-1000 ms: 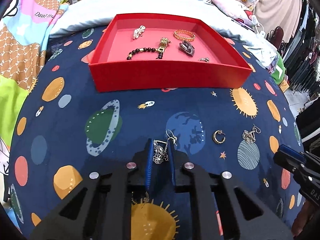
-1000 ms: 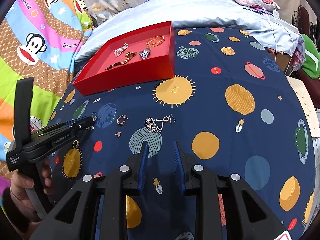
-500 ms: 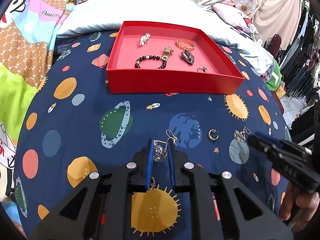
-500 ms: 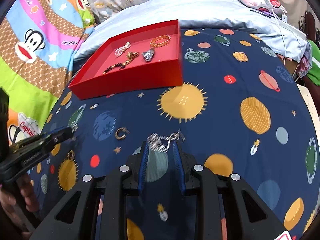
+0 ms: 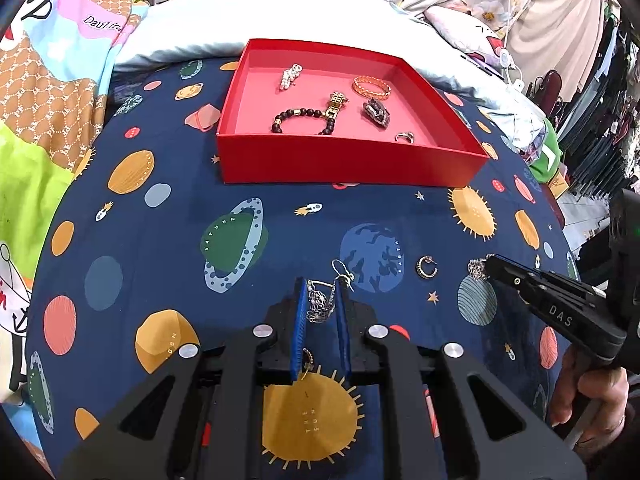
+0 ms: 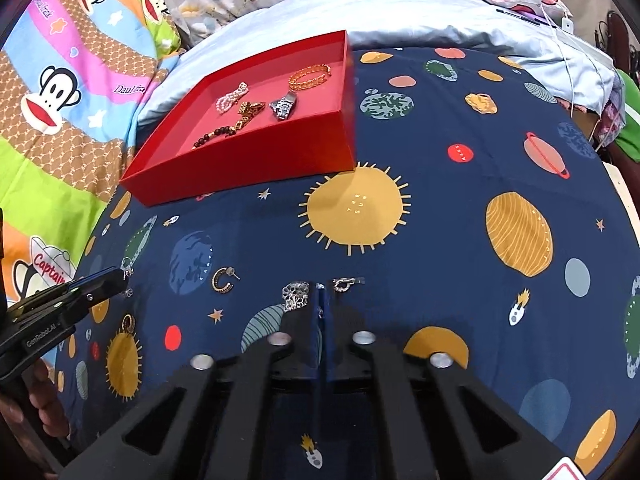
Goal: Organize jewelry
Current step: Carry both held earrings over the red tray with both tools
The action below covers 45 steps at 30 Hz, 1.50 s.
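Here the left tool (image 5: 321,312) is clenched on a lacy silver earring (image 5: 320,302), its wire hook (image 5: 341,270) poking out past the ribbed blue pads (image 5: 299,320). The right tool (image 6: 322,308) is pressed shut on the thin middle of a second silver filigree earring (image 6: 297,295) lying on the bed's navy planet-print sheet (image 6: 440,184); half a second ago its fingers stood apart around that piece. A small gold hoop earring (image 6: 222,279) lies flat near it, to the left. Farther back sits the shallow red cardboard tray (image 5: 348,164), holding a dark beaded bracelet (image 5: 302,118), an orange woven bangle (image 5: 371,87), a pearl cluster (image 5: 290,76), a gold link strap (image 5: 335,105), a dark metal watch band (image 5: 376,112) and a small ring (image 5: 404,136).
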Tool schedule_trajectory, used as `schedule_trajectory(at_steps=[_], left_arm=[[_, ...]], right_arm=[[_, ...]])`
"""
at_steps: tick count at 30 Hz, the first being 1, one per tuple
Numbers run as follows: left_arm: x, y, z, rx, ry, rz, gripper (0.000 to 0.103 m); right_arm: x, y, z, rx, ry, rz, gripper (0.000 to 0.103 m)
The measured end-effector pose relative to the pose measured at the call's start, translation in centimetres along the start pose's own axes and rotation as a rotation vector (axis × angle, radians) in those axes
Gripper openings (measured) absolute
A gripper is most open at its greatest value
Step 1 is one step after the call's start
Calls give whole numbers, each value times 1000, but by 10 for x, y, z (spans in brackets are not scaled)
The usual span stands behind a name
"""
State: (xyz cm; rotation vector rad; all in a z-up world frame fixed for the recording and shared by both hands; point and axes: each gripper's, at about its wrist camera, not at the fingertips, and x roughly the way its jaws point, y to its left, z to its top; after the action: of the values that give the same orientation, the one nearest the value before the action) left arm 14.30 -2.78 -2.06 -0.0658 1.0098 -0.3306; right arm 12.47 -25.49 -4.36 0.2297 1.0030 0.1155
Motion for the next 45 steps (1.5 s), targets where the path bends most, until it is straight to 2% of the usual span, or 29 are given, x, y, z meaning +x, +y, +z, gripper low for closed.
schedule_trajectory(at_steps=[9, 13, 15, 22, 27, 28, 31, 45], left_arm=[[-4, 3, -1, -9, -4, -2, 13], [-5, 2, -1, -7, -6, -4, 13], [-5, 1, -1, -6, -7, -4, 13], [-4, 1, 0, -7, -3, -7, 13], [-2, 1, 1, -7, 1, -10, 13], [-2, 0, 1, -7, 2, -12, 13], [-3, 0, 3, -9, 0, -16, 13], [-32, -6, 10, -2, -56, -50, 13]], right_arm=[[-7, -8, 0, 26, -13, 1, 1], [-10, -5, 0, 18, -23, -10, 21], [-8, -3, 2, 17, -26, -18, 21], [4, -6, 6, 31, -14, -17, 20], [7, -9, 10, 41, -19, -13, 7], [7, -9, 10, 41, -19, -11, 2], [4, -7, 9, 35, -26, -13, 1], [-68, 24, 30, -26, -182, 61, 0]])
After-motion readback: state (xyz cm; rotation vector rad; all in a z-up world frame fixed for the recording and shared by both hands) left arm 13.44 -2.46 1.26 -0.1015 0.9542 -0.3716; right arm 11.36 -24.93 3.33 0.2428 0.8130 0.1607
